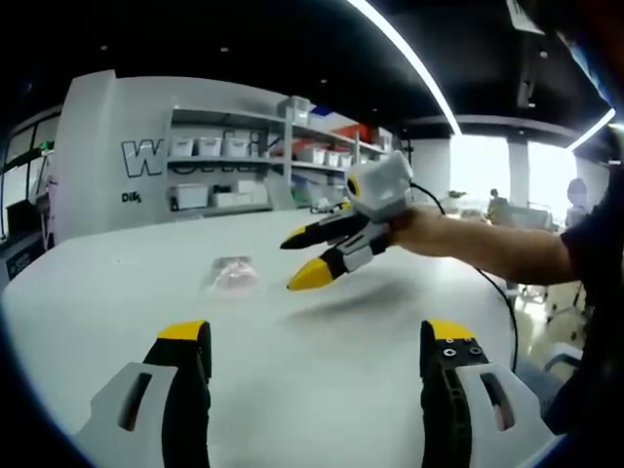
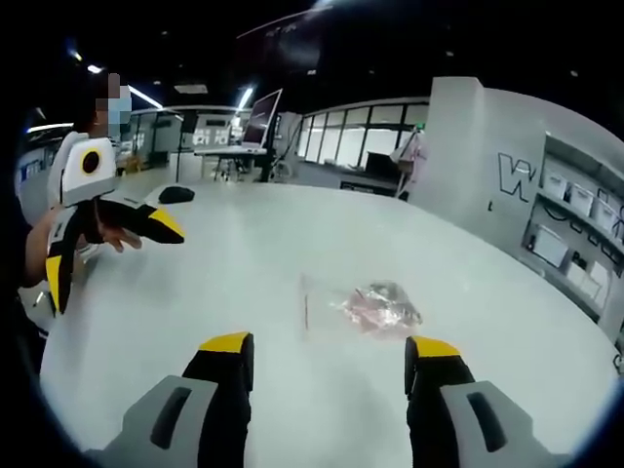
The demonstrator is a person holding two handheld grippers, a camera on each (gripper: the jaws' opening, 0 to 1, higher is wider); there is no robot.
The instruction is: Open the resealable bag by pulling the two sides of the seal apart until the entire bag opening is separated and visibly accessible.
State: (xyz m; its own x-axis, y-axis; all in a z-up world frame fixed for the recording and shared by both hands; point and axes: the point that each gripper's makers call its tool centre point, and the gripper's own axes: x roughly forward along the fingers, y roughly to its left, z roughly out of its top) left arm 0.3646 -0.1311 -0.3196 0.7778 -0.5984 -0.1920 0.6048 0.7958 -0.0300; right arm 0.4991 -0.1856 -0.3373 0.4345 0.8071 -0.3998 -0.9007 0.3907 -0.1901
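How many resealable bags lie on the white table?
1: the resealable bag lies flat on the table, ahead of the open right gripper; none held.

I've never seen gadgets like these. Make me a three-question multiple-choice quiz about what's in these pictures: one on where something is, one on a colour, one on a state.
1. Where is the resealable bag?
A. Lying on the white table
B. Hanging from a shelf
C. Clamped in a gripper

2. What colour are the tips of the gripper jaws?
A. Red
B. Yellow
C. Green

3. How does the right gripper stand?
A. Shut on the bag
B. Shut on nothing
C. Open, holding nothing

Answers:
1. A: the bag lies flat on the table, apart from both grippers, also seen in the left gripper view.
2. B: yellow tips show on both pairs of jaws.
3. C: its jaws stand wide apart with bare table between them; the left gripper is open too.
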